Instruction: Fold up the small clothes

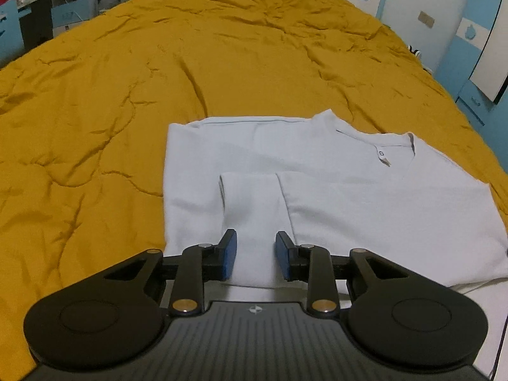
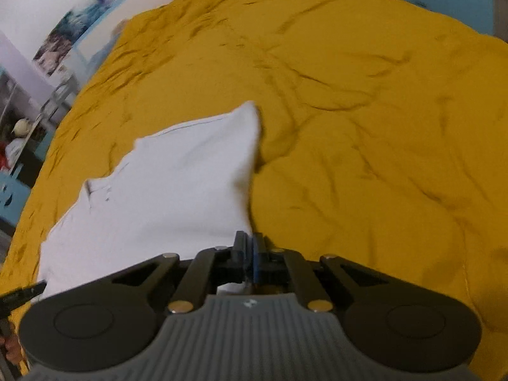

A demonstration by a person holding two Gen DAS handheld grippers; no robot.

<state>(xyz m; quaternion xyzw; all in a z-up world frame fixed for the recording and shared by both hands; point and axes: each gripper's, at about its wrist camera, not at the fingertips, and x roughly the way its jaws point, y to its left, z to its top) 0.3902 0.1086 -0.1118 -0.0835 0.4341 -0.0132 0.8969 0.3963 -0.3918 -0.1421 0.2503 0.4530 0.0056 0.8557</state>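
Note:
A pale blue-white shirt lies on the mustard yellow bedspread, its left side and one sleeve folded inward over the body, collar and label toward the far right. My left gripper is open, its blue pads either side of the folded sleeve, just above the cloth. In the right wrist view my right gripper is shut on the shirt's right edge and lifts it, so the cloth rises in a peak above the bedspread.
The rumpled bedspread covers the whole bed. A desk and chair stand beyond the far left edge. Blue and white cupboards stand on the right. Shelves with clutter stand at the left of the right wrist view.

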